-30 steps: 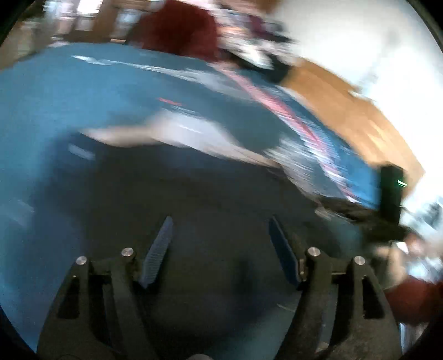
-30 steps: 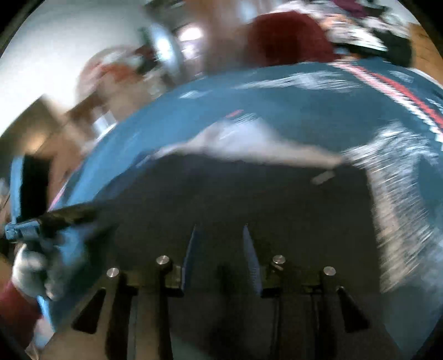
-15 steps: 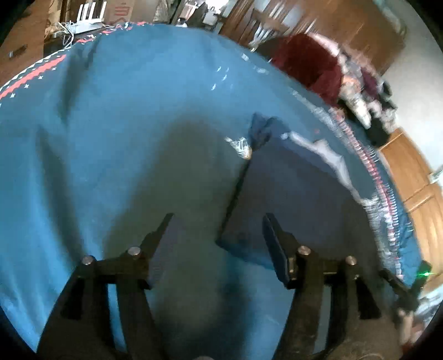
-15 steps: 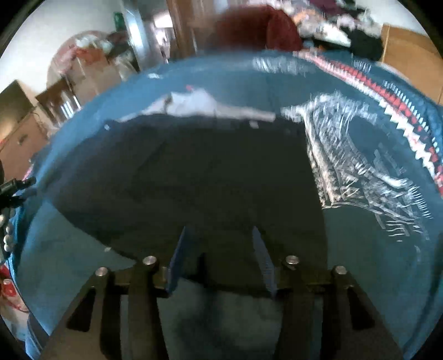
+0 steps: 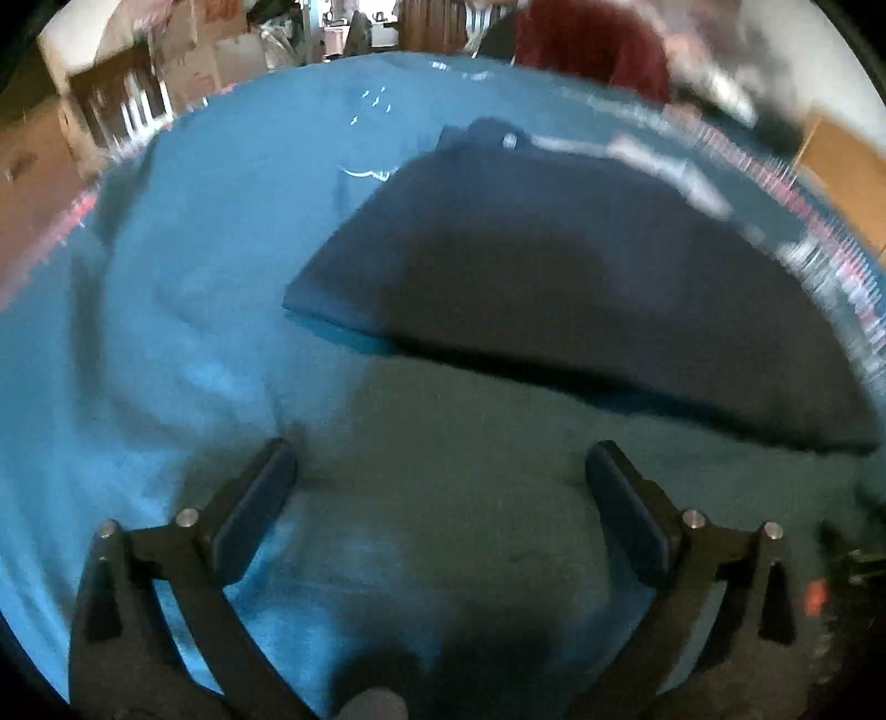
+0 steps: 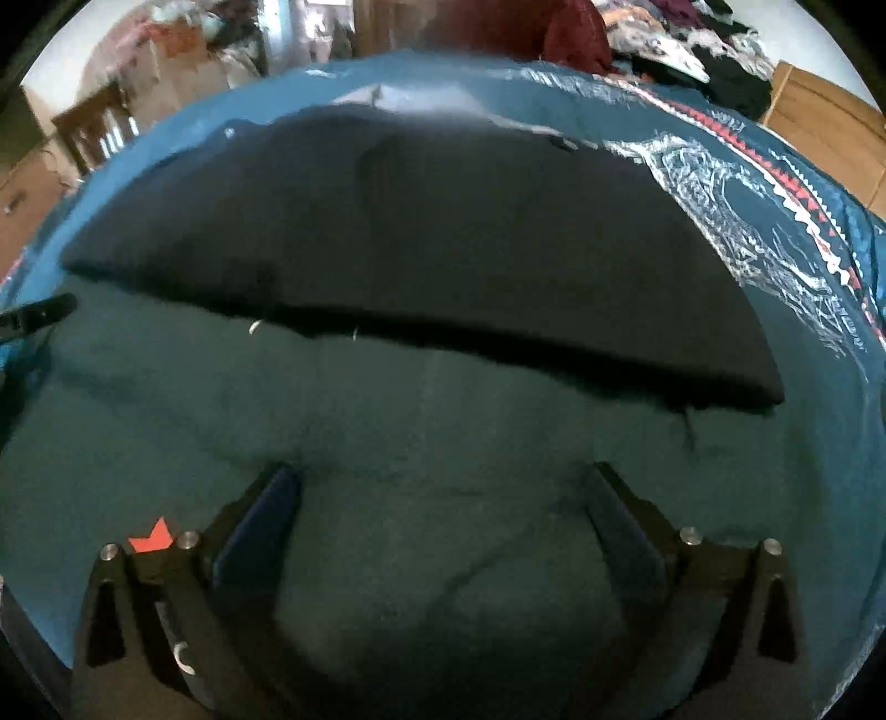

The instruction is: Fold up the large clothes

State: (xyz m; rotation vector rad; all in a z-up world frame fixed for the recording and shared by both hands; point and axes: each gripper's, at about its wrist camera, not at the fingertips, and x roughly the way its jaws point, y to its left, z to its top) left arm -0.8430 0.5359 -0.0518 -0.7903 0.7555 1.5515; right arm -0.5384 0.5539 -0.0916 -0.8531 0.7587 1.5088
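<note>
Left gripper (image 5: 440, 476): jaws spread wide, wider than half a second before, holding nothing, hung over bare teal cover (image 5: 166, 343). Right gripper (image 6: 443, 493): likewise flung wide from the narrow gap of before, empty, no longer over the garment's near edge but pulled back onto open cover.

Dark garment (image 6: 421, 221) lay flat at 12 o'clock of the right gripper, folded to a broad slab, near edge running from 9 toward 3 o'clock, apart from both fingertips. In the left view, same garment (image 5: 581, 277) sat at 1 o'clock, near-left corner at 11 o'clock, no longer between the fingers as half a second earlier. Pale strip showed along its far edge.

Open cover between fingers and near edge in both views; broad open cover from 9 to 11 o'clock in the left view. White print and red zigzag border (image 6: 797, 194) at 2 o'clock in the right view, beside the garment's right end. Tip of the other gripper just seen at 9 o'clock there.

Farther off, a maroon heap (image 5: 592, 50) beyond the cover, blurred; clothes pile (image 6: 692, 44) at 1 o'clock.
</note>
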